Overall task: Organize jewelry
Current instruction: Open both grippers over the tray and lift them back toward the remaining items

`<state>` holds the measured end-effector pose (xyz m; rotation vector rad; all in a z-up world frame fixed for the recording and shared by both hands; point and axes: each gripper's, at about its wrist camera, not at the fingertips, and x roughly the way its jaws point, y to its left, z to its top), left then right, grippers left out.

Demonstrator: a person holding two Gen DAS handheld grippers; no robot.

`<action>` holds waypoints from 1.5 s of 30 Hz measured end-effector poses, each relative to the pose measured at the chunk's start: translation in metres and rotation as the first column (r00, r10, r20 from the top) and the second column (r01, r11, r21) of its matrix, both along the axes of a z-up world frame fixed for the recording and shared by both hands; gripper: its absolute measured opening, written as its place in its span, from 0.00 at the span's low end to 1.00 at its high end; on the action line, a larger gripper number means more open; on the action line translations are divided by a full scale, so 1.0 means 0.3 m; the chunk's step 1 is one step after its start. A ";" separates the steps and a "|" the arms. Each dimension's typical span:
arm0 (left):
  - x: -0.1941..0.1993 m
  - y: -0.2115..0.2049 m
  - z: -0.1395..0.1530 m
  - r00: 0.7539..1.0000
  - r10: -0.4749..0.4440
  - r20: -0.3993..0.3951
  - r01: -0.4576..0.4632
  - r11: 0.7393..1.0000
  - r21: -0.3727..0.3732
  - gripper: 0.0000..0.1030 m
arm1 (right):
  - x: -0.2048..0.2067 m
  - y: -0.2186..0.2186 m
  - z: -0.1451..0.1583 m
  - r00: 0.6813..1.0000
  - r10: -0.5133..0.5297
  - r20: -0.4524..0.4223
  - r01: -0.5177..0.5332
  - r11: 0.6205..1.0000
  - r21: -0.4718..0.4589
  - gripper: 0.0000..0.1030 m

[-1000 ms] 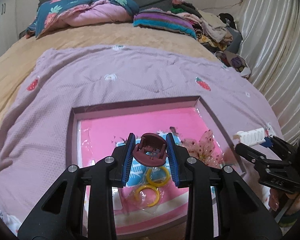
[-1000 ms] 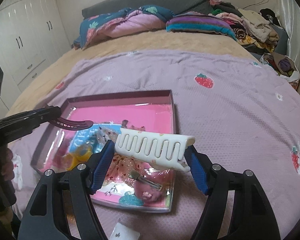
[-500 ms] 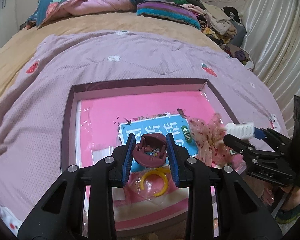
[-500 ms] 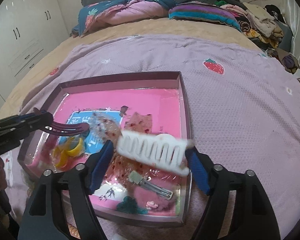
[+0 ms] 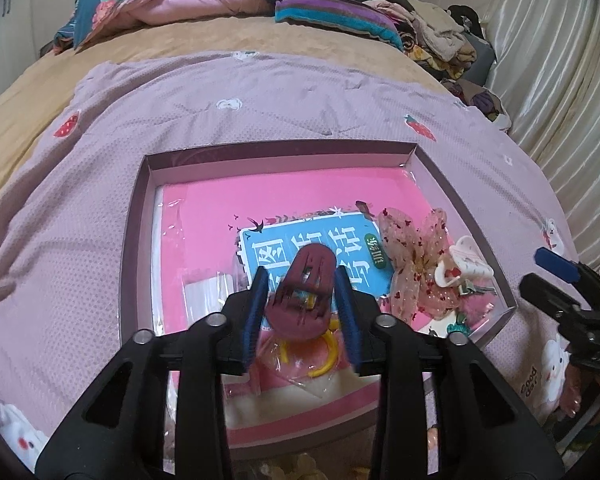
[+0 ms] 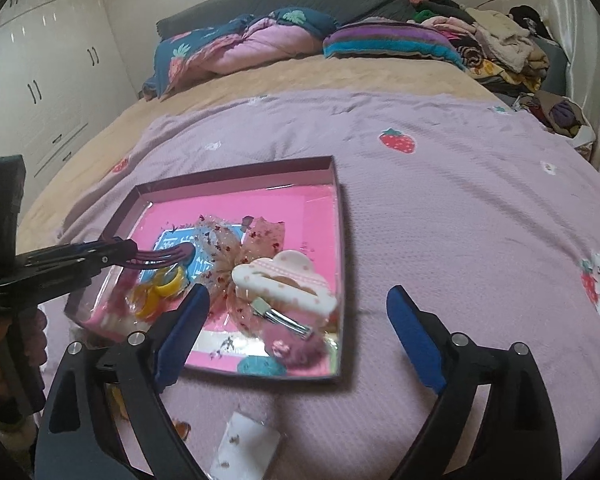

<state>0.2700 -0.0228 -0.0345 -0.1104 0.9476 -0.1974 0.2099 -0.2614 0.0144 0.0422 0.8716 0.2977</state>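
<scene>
Partly hidden maroon clip between opening left gripper jaws — right gripper opening, empty.

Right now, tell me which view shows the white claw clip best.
The right wrist view: the white claw clip lies close and whole in the tray, on the sheer bow, ahead of the right gripper, whose jaws are opening. The left wrist view shows it small, near the tray's right edge.

Bed: lilac blanket, tray on it, pillows behind.
</scene>
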 end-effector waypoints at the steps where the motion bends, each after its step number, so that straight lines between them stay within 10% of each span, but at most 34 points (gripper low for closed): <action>1: -0.003 -0.002 0.003 1.000 0.002 0.001 -0.002 1.000 0.004 0.35 | -0.008 -0.007 0.006 1.000 -0.002 0.003 0.002 1.000 -0.001 0.87; 21: -0.156 0.030 0.190 0.994 0.063 0.092 -0.061 0.998 -0.023 0.89 | -0.184 -0.105 0.207 0.990 -0.053 0.131 0.048 0.998 0.046 0.91; 45: -0.378 0.074 0.288 0.981 0.084 0.172 -0.081 0.996 -0.026 0.91 | -0.371 -0.058 0.322 0.974 -0.003 0.225 -0.006 0.999 0.041 0.94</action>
